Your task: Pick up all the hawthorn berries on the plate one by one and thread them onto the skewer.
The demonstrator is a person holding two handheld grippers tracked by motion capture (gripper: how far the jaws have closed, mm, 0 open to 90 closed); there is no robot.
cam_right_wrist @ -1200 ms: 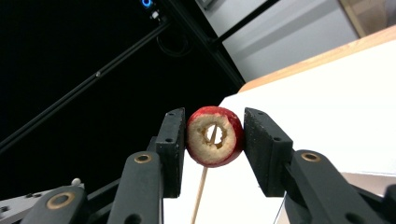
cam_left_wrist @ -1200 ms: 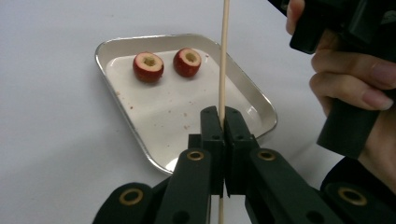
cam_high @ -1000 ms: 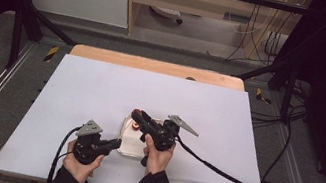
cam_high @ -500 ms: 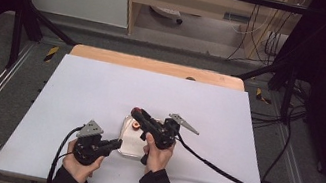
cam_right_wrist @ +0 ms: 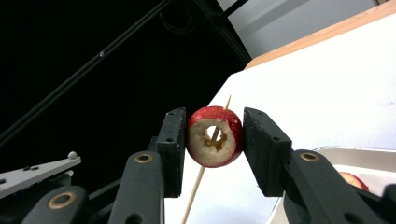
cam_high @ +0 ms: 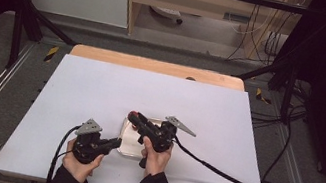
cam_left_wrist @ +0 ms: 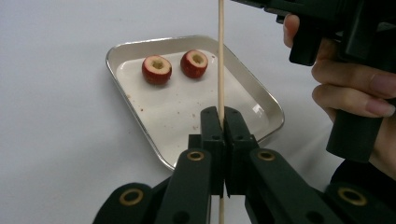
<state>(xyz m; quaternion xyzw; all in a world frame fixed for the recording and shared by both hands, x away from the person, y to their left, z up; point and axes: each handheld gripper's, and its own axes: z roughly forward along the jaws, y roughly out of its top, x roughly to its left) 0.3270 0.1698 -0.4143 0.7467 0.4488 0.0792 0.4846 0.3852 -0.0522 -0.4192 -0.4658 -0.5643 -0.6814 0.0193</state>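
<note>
Table [cam_high: 100, 90] bears tray [cam_left_wrist: 140, 46], two cored fruits [cam_left_wrist: 157, 69] inside. Right gripper [cam_right_wrist: 212, 140] clamps third cored fruit [cam_right_wrist: 215, 136], shifted slightly toward stick tip since a second ago. Left gripper [cam_left_wrist: 223, 122] pinches upright stick [cam_left_wrist: 221, 56]. Stick visible through core hole: threading apparently underway.

High view overhead; gripper views close; tray [cam_left_wrist: 140, 112] shared.

A lab-like recording bay: white table [cam_high: 100, 90] inside a black metal frame [cam_high: 26, 21], cables [cam_high: 271, 44] trailing on grey floor.
</note>
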